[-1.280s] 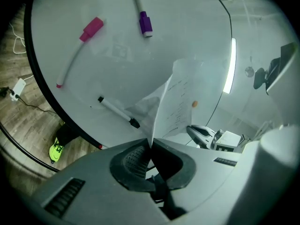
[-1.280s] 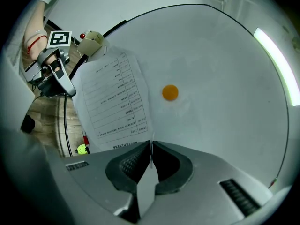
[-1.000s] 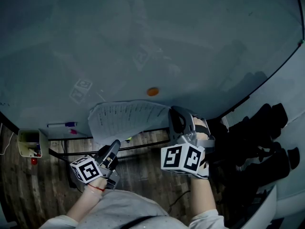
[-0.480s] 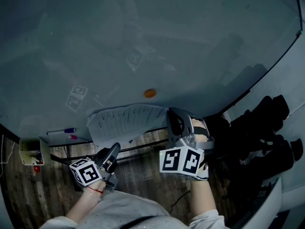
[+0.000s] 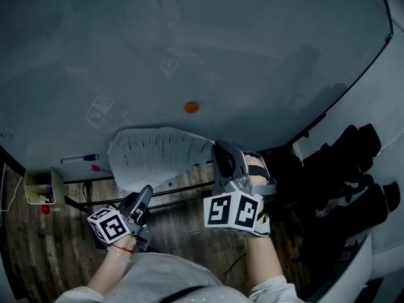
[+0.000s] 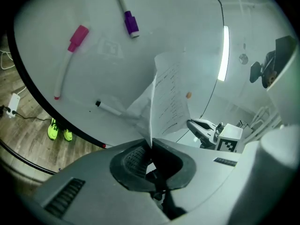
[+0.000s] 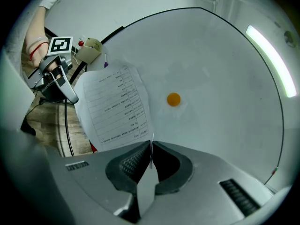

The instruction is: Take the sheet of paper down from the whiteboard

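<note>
left gripper (image 6: 151, 146): pressed shut on one edge of the sheet of paper (image 5: 154, 156)
right gripper (image 7: 151, 146): pinching the opposite edge
sheet of paper: bowed between both grippers, before the whiteboard (image 5: 221, 55)
orange magnet (image 5: 191, 107): above right gripper, apart from the sheet

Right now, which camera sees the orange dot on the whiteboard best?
The right gripper view: the orange magnet sits large, round and unblocked on the whiteboard. The head view shows it smaller; the left gripper view shows only a tiny speck.
</note>
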`<control>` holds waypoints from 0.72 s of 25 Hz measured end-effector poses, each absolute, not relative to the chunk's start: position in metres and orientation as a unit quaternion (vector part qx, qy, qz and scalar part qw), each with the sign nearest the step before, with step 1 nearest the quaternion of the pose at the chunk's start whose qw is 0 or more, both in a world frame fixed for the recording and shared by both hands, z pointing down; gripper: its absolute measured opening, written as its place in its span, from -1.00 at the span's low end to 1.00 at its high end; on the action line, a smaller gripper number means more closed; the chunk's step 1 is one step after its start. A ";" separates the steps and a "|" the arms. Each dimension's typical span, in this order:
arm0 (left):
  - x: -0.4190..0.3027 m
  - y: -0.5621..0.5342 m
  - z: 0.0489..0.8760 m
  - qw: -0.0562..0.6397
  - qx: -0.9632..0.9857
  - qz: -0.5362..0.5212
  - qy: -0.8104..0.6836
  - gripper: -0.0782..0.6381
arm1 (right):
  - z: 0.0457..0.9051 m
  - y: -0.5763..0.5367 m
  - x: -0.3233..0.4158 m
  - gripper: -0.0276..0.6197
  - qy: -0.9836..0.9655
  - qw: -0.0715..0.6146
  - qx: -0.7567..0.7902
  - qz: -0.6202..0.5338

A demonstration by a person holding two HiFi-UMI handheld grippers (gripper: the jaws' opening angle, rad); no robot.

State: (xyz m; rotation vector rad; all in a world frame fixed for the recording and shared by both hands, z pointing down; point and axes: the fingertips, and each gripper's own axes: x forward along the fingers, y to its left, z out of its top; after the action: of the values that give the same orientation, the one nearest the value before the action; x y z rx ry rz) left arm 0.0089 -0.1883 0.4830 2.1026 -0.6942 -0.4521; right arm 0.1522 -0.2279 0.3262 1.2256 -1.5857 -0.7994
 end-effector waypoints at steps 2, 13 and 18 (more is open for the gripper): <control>0.007 -0.182 0.482 0.423 0.841 -0.182 -0.285 -0.74 | 0.325 -0.220 0.154 -0.82 -0.650 0.469 0.502 -0.326; 0.007 -0.147 0.481 0.414 0.835 -0.194 -0.307 -0.74 | 0.329 -0.184 0.158 -0.82 -0.664 0.456 0.495 -0.328; 0.009 -0.130 0.479 0.410 0.833 -0.198 -0.314 -0.74 | 0.328 -0.169 0.161 -0.82 -0.669 0.449 0.491 -0.331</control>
State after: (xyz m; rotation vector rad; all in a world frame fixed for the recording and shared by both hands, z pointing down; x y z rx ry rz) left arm 0.0092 -0.1304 0.4787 2.0976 -0.7916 -0.4982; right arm 0.1612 -0.1687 0.3276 1.2157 -1.6552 -0.8183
